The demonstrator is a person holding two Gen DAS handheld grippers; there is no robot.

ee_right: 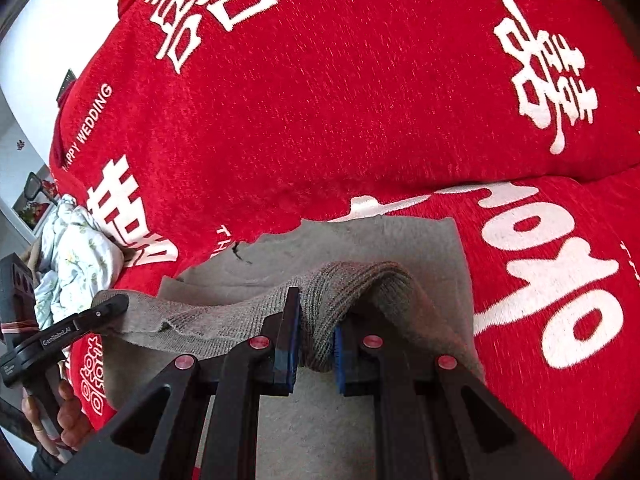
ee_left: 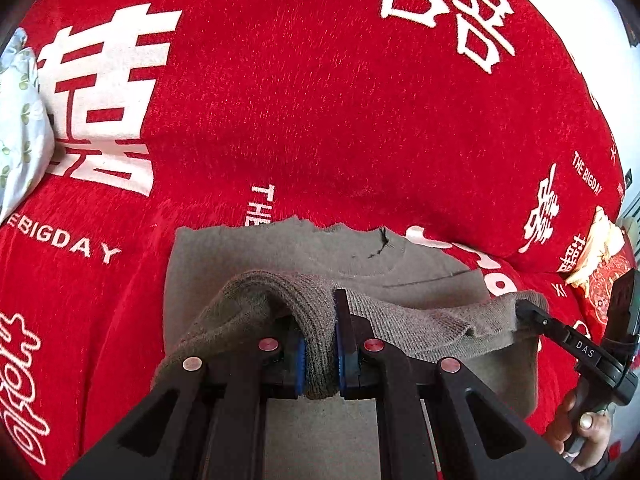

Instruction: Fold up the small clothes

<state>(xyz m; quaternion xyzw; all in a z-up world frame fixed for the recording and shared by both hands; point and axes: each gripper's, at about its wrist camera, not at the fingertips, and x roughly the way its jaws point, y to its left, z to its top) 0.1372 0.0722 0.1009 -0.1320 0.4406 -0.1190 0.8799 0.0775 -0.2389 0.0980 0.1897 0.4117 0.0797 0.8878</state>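
A small grey-brown knitted garment lies on the red bedspread; its ribbed near edge is lifted and stretched between both grippers, while its flat part rests on the bed beyond. My left gripper is shut on the left end of that ribbed edge. My right gripper is shut on the right end of the edge. The right gripper shows in the left wrist view, the left gripper in the right wrist view. The garment's flat part lies ahead.
The red bedspread with white lettering covers the whole bed. A pale floral cloth lies at the left edge, also in the right wrist view. A red and gold pillow lies at the right. A white wall is behind.
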